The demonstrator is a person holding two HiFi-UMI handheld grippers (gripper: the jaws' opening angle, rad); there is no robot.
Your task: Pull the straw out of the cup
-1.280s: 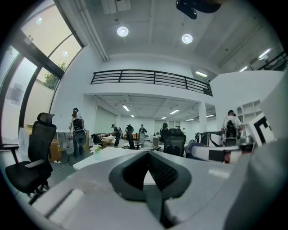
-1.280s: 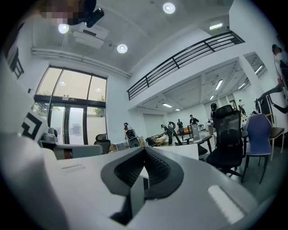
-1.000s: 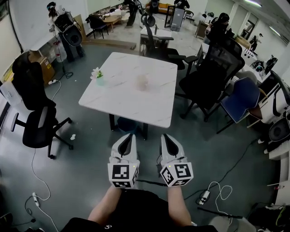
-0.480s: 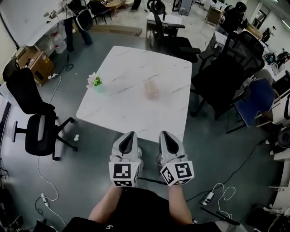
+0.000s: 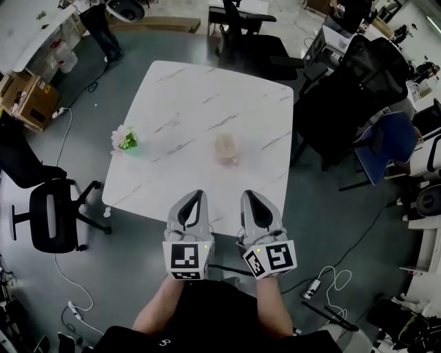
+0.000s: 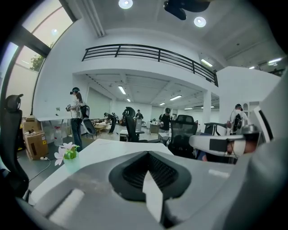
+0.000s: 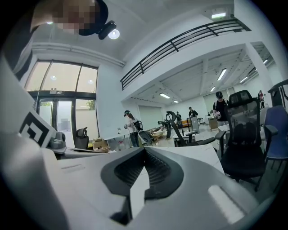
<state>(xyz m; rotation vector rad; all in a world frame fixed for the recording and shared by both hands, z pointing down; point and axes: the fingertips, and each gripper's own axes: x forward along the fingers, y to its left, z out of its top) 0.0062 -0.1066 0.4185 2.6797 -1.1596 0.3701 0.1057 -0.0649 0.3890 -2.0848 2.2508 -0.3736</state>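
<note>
I am in a big open hall, part office and part lab. Black swivel chairs [image 5: 45, 220] surround a white table [image 5: 200, 103], cardboard boxes [image 5: 29, 100] sit on the grey floor [image 5: 138, 276], and a railed balcony [image 6: 148, 53] runs overhead.

White marble-look table [image 5: 200, 96], grey floor [image 5: 138, 269], black office chairs [image 5: 48, 220], mezzanine railing [image 6: 148, 51], ceiling downlights [image 6: 125, 4], tall windows [image 7: 63, 117].

No word, number or brand name can be read anywhere. The only sign-like marks are black-and-white square code patterns. One set is on the left cube [image 5: 188, 260], at the rear of the left gripper [image 5: 196, 196]. The other is on the right cube [image 5: 269, 258], behind the right gripper [image 5: 249, 196]. They are blocky patterns, not letters or digits.
</note>
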